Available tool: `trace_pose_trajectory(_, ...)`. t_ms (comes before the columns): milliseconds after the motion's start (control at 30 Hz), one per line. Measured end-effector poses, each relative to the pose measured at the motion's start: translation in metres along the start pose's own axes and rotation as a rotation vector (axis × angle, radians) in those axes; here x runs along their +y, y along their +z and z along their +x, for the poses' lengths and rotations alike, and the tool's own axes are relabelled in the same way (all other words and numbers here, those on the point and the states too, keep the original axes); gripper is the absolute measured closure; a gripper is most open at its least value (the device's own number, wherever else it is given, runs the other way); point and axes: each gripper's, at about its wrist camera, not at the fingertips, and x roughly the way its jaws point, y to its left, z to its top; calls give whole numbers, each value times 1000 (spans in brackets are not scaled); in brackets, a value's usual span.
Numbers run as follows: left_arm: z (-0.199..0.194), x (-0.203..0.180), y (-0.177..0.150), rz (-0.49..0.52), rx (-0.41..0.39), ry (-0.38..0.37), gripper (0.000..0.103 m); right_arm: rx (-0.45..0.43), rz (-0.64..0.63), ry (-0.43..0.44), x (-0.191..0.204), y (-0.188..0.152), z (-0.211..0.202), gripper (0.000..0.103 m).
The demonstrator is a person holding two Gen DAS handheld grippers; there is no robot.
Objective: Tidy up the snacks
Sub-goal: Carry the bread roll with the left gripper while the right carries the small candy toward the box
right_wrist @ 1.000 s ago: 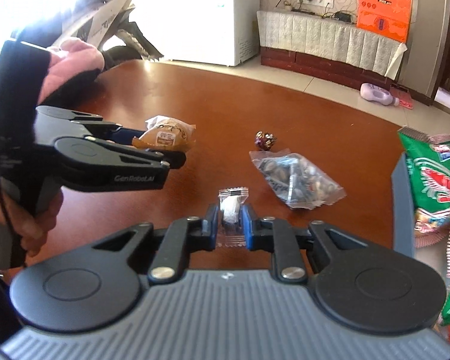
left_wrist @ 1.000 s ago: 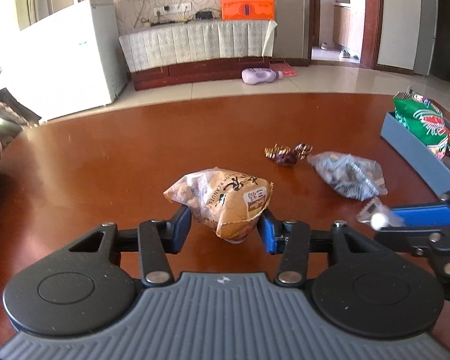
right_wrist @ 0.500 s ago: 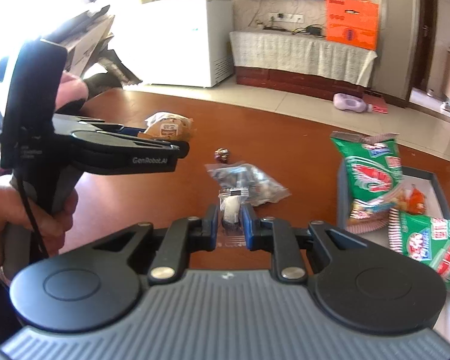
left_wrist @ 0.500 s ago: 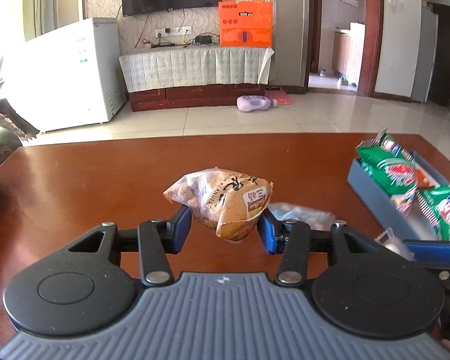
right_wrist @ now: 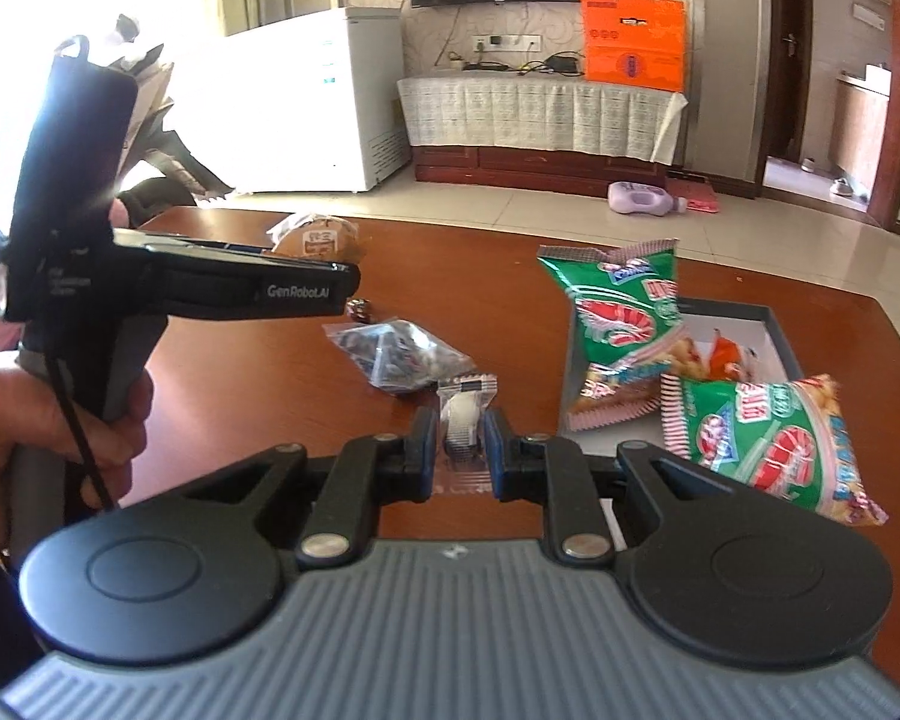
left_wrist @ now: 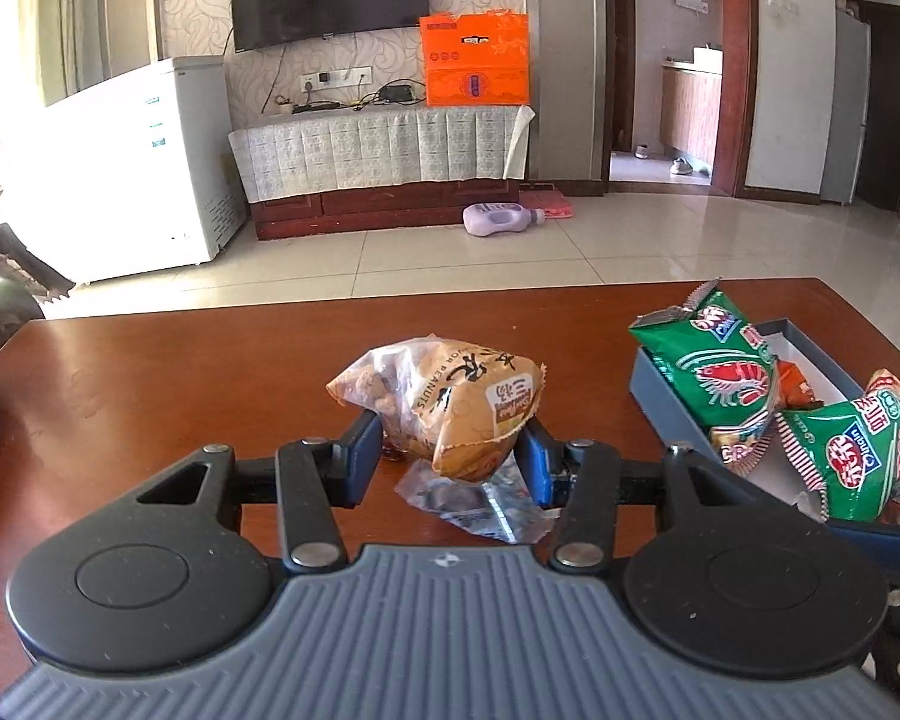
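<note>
A: What does the left gripper (left_wrist: 453, 461) have?

B: Its blue fingers (left_wrist: 363, 449) are clamped on a peanut bag (left_wrist: 441, 405), held up off the brown table (left_wrist: 210, 372). The bag is crinkly film, clear at one end with nuts showing, tan and printed at the other. Its long axis runs roughly across the jaws, clear end to the left, serrated tan seam to the right and drooping down.

A: And the right gripper (right_wrist: 459, 447)?

B: Closed on a small wrapped candy (right_wrist: 465, 405), a glossy clear-and-white packet standing upright, long axis pointing forward and up between the fingers, its crimped top above the fingertips.

A: What lies under the left one?

B: A clear plastic bag of dark sweets (left_wrist: 477, 495) flat on the table, just below the peanut bag. In the right view the same bag (right_wrist: 399, 351) sits beyond the candy, with a small foil-wrapped sweet (right_wrist: 360, 309) past it.

A: The box?

B: A shallow grey-blue box (left_wrist: 660, 390) with a white inside stands on the right. Green shrimp-cracker packs (left_wrist: 717, 375) lean over its wall, puffy and zigzag-edged; an orange packet (left_wrist: 798, 384) lies inside.
</note>
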Motion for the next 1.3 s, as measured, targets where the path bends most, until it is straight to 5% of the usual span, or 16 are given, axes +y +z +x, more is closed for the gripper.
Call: trace_pose_trajectory(1300, 9, -84, 3, 51, -1, -115, 48, -8, 63, -90, -63, -29, -41, 83)
